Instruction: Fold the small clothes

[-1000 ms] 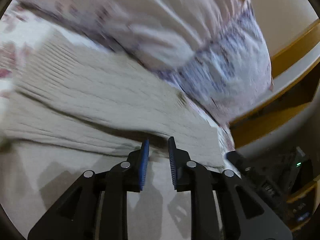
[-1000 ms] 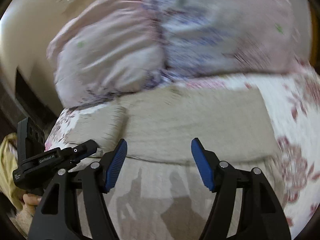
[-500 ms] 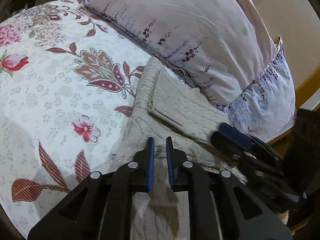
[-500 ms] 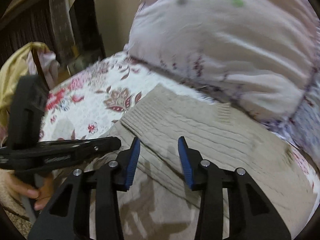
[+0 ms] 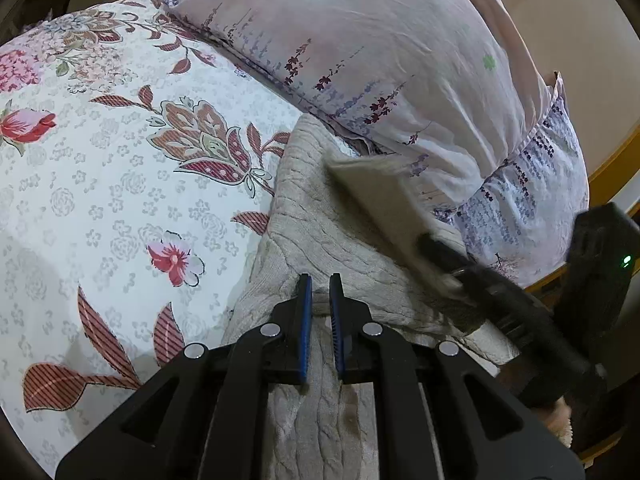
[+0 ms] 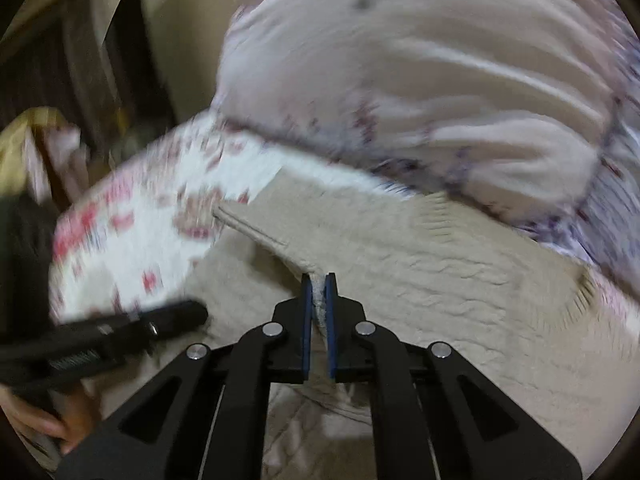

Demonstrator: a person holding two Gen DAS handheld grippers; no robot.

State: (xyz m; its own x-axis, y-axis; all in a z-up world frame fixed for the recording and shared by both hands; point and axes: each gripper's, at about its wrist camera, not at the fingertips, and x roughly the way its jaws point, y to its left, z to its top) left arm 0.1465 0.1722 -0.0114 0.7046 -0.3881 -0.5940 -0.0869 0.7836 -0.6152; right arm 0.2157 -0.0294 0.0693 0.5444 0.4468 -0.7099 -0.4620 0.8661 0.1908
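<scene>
Right gripper: jaws clamped on raised fold of beige knit sweater. Left gripper: jaws nearly together, narrow gap showing, knit bunched at tips; cannot tell if cloth pinched. Sweater lies on bed over floral sheet, far edge against lilac pillow. Flap of knit lifted, blurred, next to right gripper in left view. Wooden bed frame beyond pillow. Bare hand low left in right view.

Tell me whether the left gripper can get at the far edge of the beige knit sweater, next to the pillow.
Probably not directly: the right gripper, shut on a lifted flap of the beige knit sweater, crosses in front of the left gripper before the pillow.
</scene>
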